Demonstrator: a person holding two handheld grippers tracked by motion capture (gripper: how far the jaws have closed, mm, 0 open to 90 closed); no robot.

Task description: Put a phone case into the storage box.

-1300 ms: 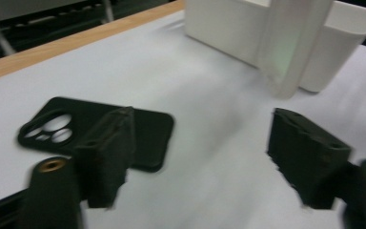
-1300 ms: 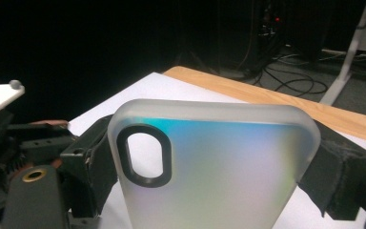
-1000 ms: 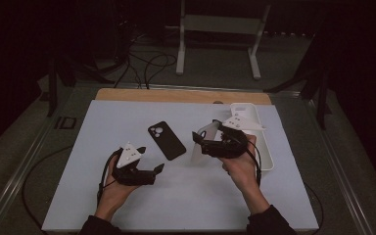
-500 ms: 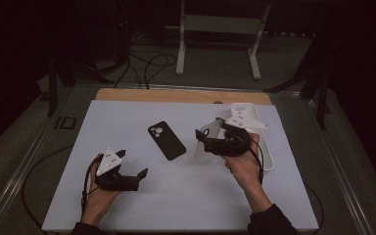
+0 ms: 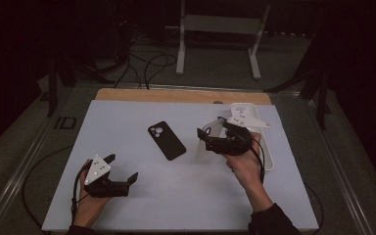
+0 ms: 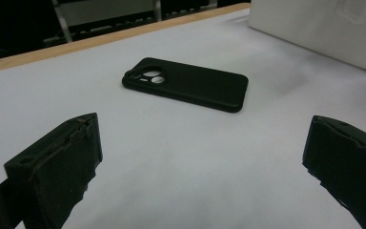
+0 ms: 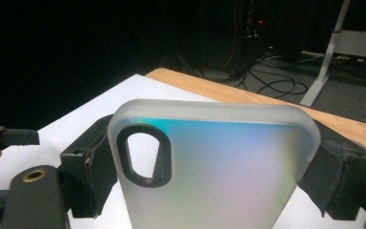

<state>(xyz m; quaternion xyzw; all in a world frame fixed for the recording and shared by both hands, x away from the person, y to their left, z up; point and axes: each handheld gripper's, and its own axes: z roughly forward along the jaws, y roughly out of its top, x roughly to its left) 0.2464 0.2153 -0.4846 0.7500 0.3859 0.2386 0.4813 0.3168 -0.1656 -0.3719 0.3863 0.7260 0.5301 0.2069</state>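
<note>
A black phone (image 5: 166,140) lies face down in the middle of the white mat (image 5: 127,122); in the left gripper view the phone (image 6: 190,83) is well ahead of the jaws. My left gripper (image 5: 122,168) sits low at the front left, open, its jaws having just been opening with nothing between them (image 6: 200,157). My right gripper (image 5: 206,141) hovers right of the phone, shut on a frosted translucent phone case (image 7: 228,162) held upright by its two sides. The case's camera cutout (image 7: 144,155) faces the right gripper view.
A white tray (image 5: 270,155) stands at the mat's right side, behind the right hand, and shows as a white wall (image 6: 314,28) in the left gripper view. A wooden strip (image 5: 176,95) runs along the table's far edge. Cables and a stand lie on the floor beyond.
My left hand has drawn back to the left and toward the front edge, away from the phone, and its jaws stand wider. The right hand with the case has kept still.
</note>
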